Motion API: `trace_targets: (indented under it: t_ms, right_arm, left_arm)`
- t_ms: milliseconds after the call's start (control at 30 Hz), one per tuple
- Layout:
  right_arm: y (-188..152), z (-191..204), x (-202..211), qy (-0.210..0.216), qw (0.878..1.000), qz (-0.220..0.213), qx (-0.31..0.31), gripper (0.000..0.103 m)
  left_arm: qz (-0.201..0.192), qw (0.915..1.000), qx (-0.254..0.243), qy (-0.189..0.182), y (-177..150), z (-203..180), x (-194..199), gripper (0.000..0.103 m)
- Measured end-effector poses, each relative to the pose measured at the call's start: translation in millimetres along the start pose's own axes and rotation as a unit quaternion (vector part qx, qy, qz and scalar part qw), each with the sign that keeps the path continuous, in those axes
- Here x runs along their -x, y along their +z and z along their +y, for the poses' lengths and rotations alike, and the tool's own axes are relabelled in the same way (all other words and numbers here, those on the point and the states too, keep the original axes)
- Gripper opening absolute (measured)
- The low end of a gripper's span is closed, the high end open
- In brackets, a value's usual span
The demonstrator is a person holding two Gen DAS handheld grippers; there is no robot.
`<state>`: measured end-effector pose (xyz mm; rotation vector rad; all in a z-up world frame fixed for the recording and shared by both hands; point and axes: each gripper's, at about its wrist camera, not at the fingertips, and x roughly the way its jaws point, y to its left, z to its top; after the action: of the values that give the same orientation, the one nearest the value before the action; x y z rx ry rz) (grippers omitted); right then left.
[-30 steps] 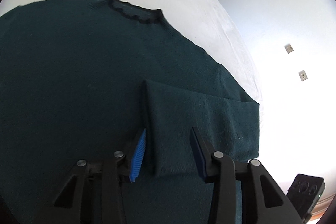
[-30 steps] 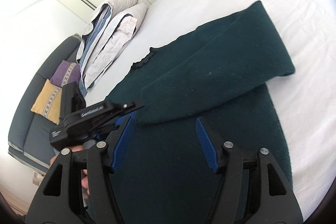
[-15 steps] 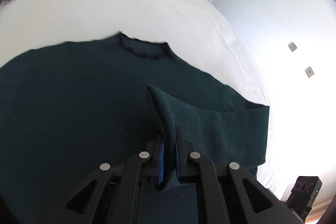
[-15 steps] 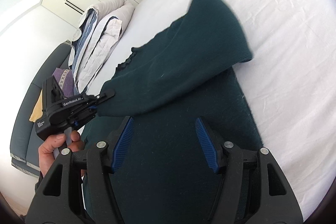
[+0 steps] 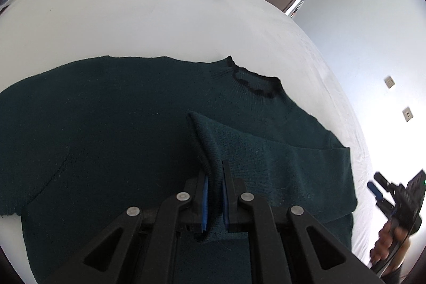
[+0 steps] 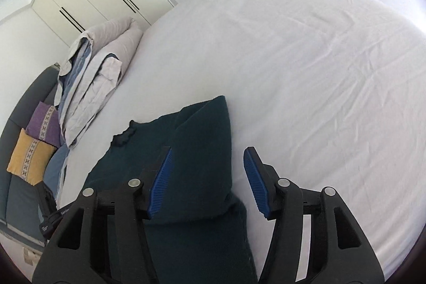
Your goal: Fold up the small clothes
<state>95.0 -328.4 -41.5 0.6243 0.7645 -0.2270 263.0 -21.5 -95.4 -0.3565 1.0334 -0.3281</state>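
- The dark green sweater (image 5: 106,137) is lying flat on the white bed (image 5: 133,25), spreading ahead of and under the left gripper (image 5: 213,193); its lower hem is being cut off by the frame bottom and hidden behind the claw's black arms
- The sleeve (image 5: 279,167) is lying folded across the body to the right of the left claw, with its cuff end rising into the jaws; the cuff's tip is disappearing behind the blue pads (image 5: 204,201)
- In the right wrist view only the sweater's right side is showing, partly covered by the right gripper (image 6: 207,177), and the frilled neckline (image 6: 123,136) is looking small and dark beyond it
- Wide bare sheet is stretching ahead and to the right of the right claw; folded bedding (image 6: 93,76) is sitting far ahead on its left
- The left claw is clamping the sleeve cuff, jaws nearly together
- The right claw's jaws are closing, still well apart, with the folded sleeve edge lying below them, pads not pressing it
- A hand (image 5: 388,244) is holding the right gripper at the left view's right edge, blurred
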Motion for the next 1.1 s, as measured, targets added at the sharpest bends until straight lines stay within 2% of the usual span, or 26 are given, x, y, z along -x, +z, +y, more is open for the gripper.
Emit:
trace_targets:
  t_ms: [100, 267, 333, 433, 567, 733, 800, 867, 967, 1067, 1100]
  right_arm:
    - [18.5, 1.5, -26.0, -0.030, 0.999, 0.018, 0.017, 0.044]
    - [30.0, 6.9, -71.2, -0.044, 0.997, 0.056, 0.038, 0.042]
    - [30.3, 10.5, -86.6, -0.069, 0.993, 0.068, 0.067, 0.021]
    - [33.5, 10.9, -91.6, -0.089, 0.991, 0.061, 0.084, 0.007]
    - [34.1, 8.5, -91.4, -0.102, 0.990, 0.040, 0.083, 0.005]
    - [30.5, 9.7, -91.0, -0.115, 0.991, 0.014, 0.073, 0.002]
    - [27.2, 1.7, -93.0, -0.141, 0.988, 0.006, 0.062, 0.000]
    - [27.8, -9.8, -96.7, -0.127, 0.990, 0.015, 0.063, 0.000]
    - [31.9, -11.0, -74.6, -0.104, 0.993, 0.005, 0.057, 0.000]
    - [24.1, -7.6, -43.0, -0.064, 0.997, -0.007, 0.044, 0.003]
    - [18.5, -3.5, -35.4, -0.059, 0.997, -0.007, 0.053, 0.008]
  left_arm:
    - [-0.007, 0.9999, -0.013, 0.002, 0.8, -1.3, -1.8, 0.009]
    - [-0.006, 0.9998, -0.019, 0.007, -0.7, 2.6, -5.6, 0.009]
    - [-0.010, 0.9998, -0.017, 0.003, -1.7, 5.0, -7.3, 0.009]
    - [-0.023, 0.9995, -0.023, 0.004, -0.6, 3.1, -4.6, 0.009]
    - [-0.052, 0.9977, -0.044, 0.006, 1.7, -1.2, 3.1, 0.009]
    - [-0.048, 0.9972, -0.053, 0.020, -0.8, -1.5, -11.5, 0.009]
    - [-0.048, 0.9976, -0.047, 0.017, -1.5, 3.3, -13.6, 0.010]
    - [-0.047, 0.9978, -0.046, 0.013, -2.3, 6.0, -15.0, 0.010]
    - [-0.048, 0.9974, -0.051, 0.017, -2.7, 5.0, -16.7, 0.013]
    - [-0.052, 0.9969, -0.055, 0.021, -3.5, 3.3, -17.6, 0.013]
    - [-0.053, 0.9967, -0.057, 0.023, -4.5, 1.9, -18.8, 0.013]
